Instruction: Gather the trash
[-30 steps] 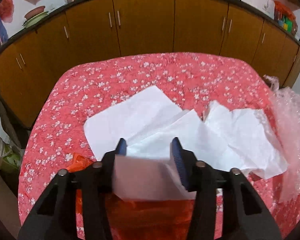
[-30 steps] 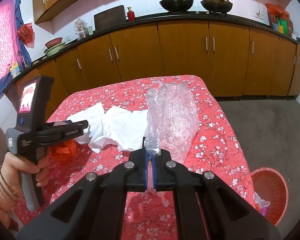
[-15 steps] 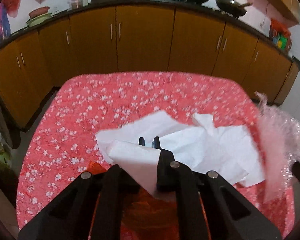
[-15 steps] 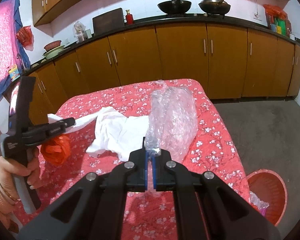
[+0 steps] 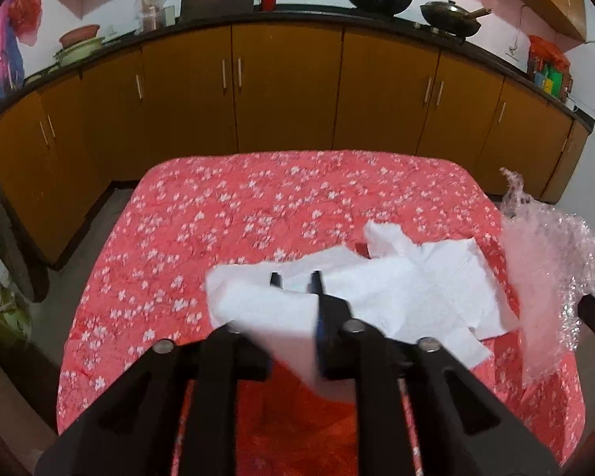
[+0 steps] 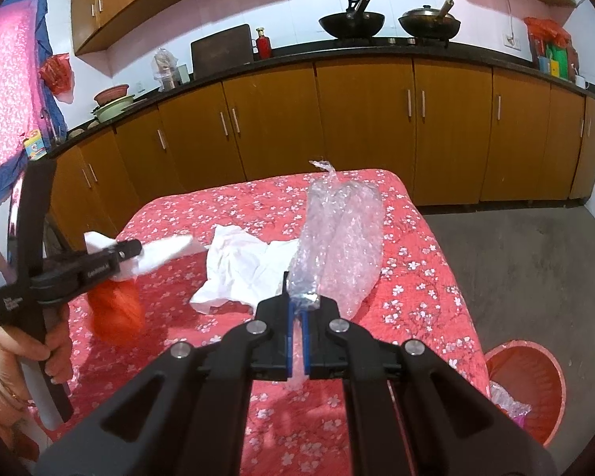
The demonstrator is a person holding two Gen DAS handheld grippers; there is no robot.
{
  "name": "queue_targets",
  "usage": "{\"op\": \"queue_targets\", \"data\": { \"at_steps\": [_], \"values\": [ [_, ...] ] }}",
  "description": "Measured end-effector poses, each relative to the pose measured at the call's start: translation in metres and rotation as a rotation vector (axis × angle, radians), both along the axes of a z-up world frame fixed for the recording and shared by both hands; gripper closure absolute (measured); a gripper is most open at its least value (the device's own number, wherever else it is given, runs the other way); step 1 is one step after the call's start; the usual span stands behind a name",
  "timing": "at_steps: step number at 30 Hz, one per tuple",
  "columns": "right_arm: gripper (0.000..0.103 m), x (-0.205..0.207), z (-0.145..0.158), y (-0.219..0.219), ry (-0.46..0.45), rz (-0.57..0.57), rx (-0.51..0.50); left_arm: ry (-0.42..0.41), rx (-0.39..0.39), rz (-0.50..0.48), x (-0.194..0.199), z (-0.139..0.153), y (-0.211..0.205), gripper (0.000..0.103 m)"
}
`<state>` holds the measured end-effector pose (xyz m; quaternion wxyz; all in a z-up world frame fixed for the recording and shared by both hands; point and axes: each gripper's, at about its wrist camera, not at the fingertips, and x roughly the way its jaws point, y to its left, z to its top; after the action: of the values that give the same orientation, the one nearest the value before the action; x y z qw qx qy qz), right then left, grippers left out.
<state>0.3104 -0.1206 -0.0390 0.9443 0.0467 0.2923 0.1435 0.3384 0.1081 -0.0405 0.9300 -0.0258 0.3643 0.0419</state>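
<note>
My left gripper (image 5: 295,279) is shut on a sheet of white paper (image 5: 265,305) and holds it above the red floral table (image 5: 226,214); an orange plastic bag (image 6: 117,309) hangs under it. From the right wrist view the left gripper (image 6: 133,246) is at the left with the paper (image 6: 166,250) lifted. A second crumpled white paper (image 5: 424,285) lies on the table, also in the right wrist view (image 6: 238,269). My right gripper (image 6: 296,309) is shut on a roll of clear bubble wrap (image 6: 337,242), held up over the table's right side.
A red waste basket (image 6: 535,388) with some trash inside stands on the floor right of the table. Wooden cabinets (image 6: 357,127) run along the back wall under a dark counter with woks. Grey floor (image 6: 515,258) lies to the right.
My left gripper closed on the white paper and lifted it up and left off the table. The right gripper kept its hold on the bubble wrap and rose slightly.
</note>
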Motion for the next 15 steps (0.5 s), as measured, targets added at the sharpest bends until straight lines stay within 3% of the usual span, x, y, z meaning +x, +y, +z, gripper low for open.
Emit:
{"op": "queue_targets", "data": {
  "at_steps": [9, 15],
  "values": [
    [0.098, -0.020, 0.013, 0.001, -0.027, -0.001, -0.008, -0.047, -0.016, 0.014, -0.031, 0.017, 0.014, 0.065],
    [0.098, -0.035, 0.023, 0.004, -0.049, 0.005, -0.007, -0.047, -0.023, 0.022, -0.071, 0.011, 0.028, 0.063]
  ]
}}
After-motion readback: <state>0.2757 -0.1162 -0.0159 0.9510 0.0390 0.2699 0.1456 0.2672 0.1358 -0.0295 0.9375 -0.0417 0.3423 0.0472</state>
